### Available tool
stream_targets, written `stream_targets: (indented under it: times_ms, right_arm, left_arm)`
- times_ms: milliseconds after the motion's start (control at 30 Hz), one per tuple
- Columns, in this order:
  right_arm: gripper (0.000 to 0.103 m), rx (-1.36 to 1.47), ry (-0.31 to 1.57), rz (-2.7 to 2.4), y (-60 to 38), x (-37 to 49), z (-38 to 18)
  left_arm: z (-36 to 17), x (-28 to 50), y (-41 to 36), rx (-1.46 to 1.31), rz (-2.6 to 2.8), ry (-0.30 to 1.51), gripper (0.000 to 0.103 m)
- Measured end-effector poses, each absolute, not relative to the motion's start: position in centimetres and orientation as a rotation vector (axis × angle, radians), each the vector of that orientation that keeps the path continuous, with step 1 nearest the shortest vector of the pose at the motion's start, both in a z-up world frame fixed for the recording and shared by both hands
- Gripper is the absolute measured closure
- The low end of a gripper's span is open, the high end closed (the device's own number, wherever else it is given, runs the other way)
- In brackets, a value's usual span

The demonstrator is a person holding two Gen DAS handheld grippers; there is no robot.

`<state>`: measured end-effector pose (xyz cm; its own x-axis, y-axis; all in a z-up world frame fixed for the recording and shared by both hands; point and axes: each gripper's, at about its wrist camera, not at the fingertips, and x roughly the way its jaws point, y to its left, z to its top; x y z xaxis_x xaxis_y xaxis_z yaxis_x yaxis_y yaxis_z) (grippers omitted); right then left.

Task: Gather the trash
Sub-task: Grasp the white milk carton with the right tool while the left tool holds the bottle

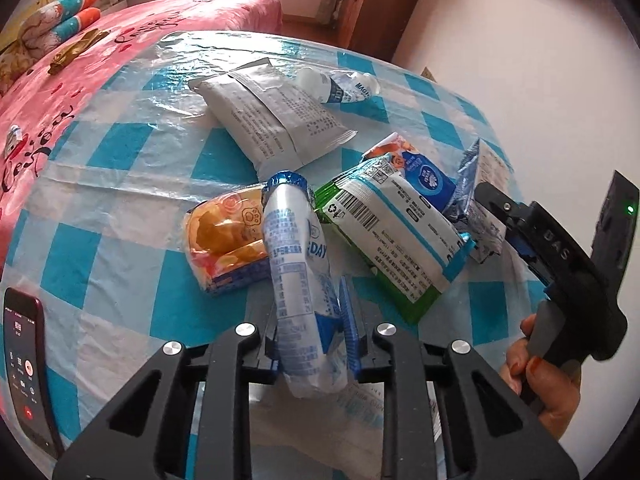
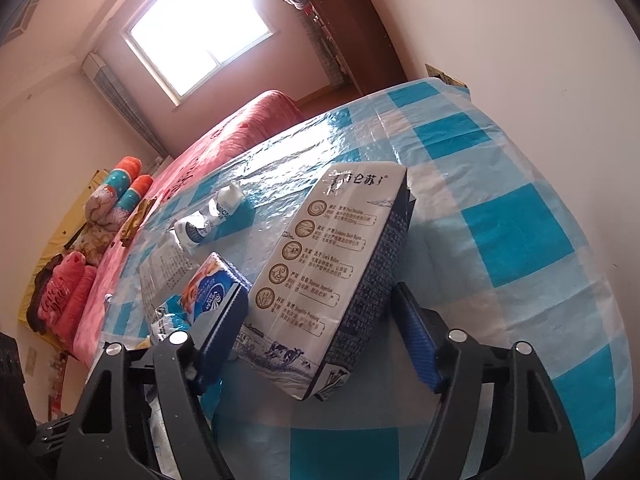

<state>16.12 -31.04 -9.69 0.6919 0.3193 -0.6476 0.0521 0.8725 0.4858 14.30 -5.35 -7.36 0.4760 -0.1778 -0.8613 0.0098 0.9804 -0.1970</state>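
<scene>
The left gripper (image 1: 310, 344) is closed on a crushed white-and-blue plastic bottle (image 1: 294, 256), held low on its body with its blue foil-rimmed mouth pointing away, raised over the blue-and-white checked table cover (image 1: 120, 184). The right gripper (image 2: 316, 344) stands wide open with a flattened milk carton (image 2: 332, 280) between its blue pads (image 2: 418, 344); neither pad can be seen pressing on it, and the carton lies tilted on the cover. Remaining trash on the table: an orange snack wrapper (image 1: 224, 240) just beside the held bottle, a green-edged packet (image 1: 394, 236) with a barcode to its right, a blue tissue pack (image 1: 424, 176) partly under that packet, a large silver pouch (image 1: 272, 116) farther back, and a second squashed bottle (image 1: 344, 84) near the far edge. The person's right hand (image 1: 536, 376) grips the handle of the right tool. A phone (image 1: 26, 368) with a call screen lies at the near left edge of the table. Beyond the table is a bed with a pink blanket (image 1: 80, 60) and rolled cushions (image 1: 76, 4).
</scene>
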Motion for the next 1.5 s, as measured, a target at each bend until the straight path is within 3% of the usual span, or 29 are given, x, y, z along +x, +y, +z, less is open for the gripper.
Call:
stream_targets:
  times_ms: [167,333,400,467,567,633,900,967,1133,1500]
  right_arm:
    - [0.042,0.513,0.791,0.173,-31.4,15.8,-9.7]
    - [0.044,0.5,0.794,0.173,-31.7,15.5,-9.5]
    - [0.039,0.492,0.793,0.143,-31.9,15.1,-9.5]
    - [0.025,0.47,0.807,0.093,-32.0,15.0,-9.5]
    - [0.021,0.47,0.828,0.066,-31.7,15.3,-9.1]
    - [0.012,0.476,0.825,0.058,-31.2,15.7,-8.5]
    - [0.012,0.362,0.895,-0.051,-28.2,19.3,-8.4]
    - [0.023,0.333,0.913,-0.09,-28.1,19.8,-8.9]
    - [0.037,0.308,0.91,-0.115,-28.6,19.4,-9.3]
    - [0.037,0.297,0.819,-0.085,-28.7,15.7,-6.5]
  left_arm:
    - [-7.3,13.2,-4.6,-0.184,-0.167,1.052,0.078]
    - [-6.9,12.2,-3.7,-0.179,-0.213,1.022,0.078]
    - [-6.7,11.8,-3.1,-0.184,-0.224,1.007,0.078]
    - [-6.6,11.5,-2.5,-0.19,-0.231,0.996,0.078]
    - [-6.4,11.1,-1.8,-0.205,-0.249,0.984,0.078]
    - [-6.3,10.9,-1.4,-0.202,-0.26,0.974,0.078]
    - [-6.0,10.2,0.2,-0.203,-0.279,0.944,0.078]
    - [-6.0,10.0,0.7,-0.213,-0.284,0.94,0.078]
    - [-6.3,9.3,1.6,-0.224,-0.295,0.938,0.078]
    - [-6.3,8.0,2.9,-0.254,-0.335,0.919,0.078]
